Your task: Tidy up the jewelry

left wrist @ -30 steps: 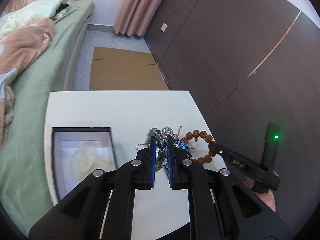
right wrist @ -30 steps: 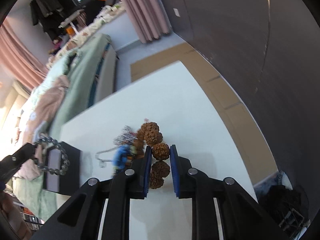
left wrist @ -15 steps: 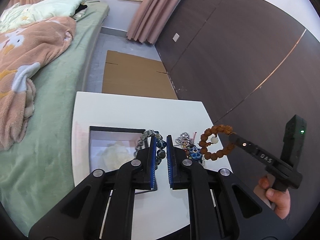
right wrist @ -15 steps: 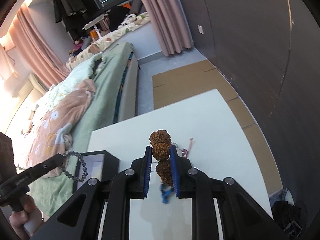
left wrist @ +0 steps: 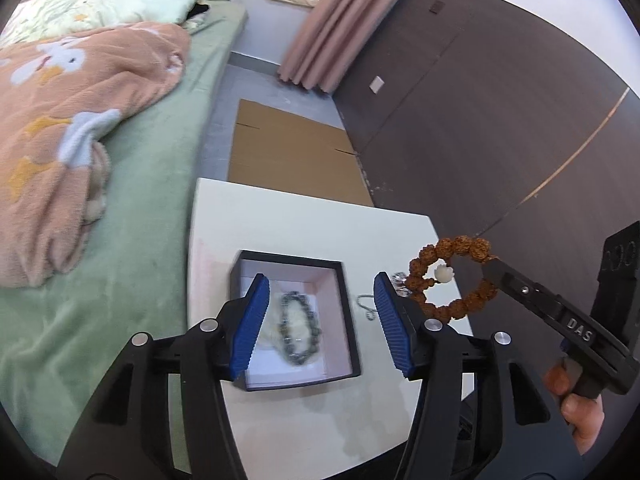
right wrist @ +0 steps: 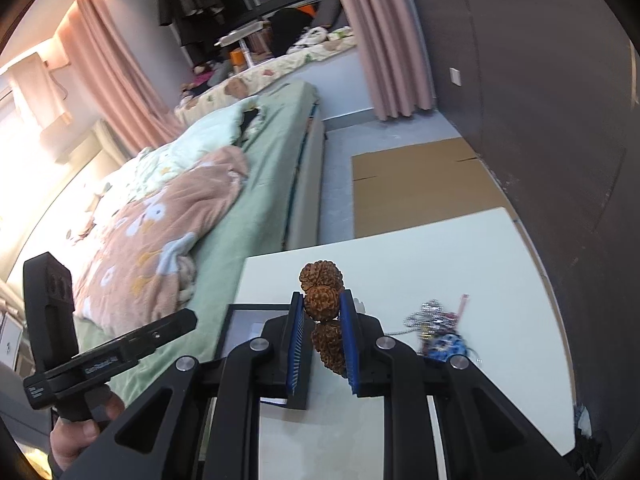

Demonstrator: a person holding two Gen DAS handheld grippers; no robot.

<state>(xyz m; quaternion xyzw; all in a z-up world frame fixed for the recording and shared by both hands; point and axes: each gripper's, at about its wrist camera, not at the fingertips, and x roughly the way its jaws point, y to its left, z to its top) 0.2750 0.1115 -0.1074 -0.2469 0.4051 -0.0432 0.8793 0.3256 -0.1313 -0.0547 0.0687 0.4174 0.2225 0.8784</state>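
Note:
My left gripper [left wrist: 318, 316] is open and empty, held above a black jewelry box [left wrist: 348, 322] on the white table [left wrist: 304, 224]. A dark bead bracelet [left wrist: 298, 326] lies inside the box on a pale lining. My right gripper [right wrist: 322, 336] is shut on a brown seed-bead bracelet [right wrist: 320, 302]. That bracelet also shows in the left wrist view [left wrist: 448, 276], hanging in the air right of the box. A pile of other jewelry [right wrist: 438, 328] lies on the table to the right of the right gripper.
A bed with green sheet and pink blanket [left wrist: 80, 120] runs along the table's left side. A dark wall [left wrist: 500, 120] is on the right. Flat cardboard [left wrist: 288, 152] lies on the floor beyond the table.
My left gripper moved over the box, opened and let go of the dark bead bracelet, which now lies in the box. My right gripper lifted the brown bracelet off the table.

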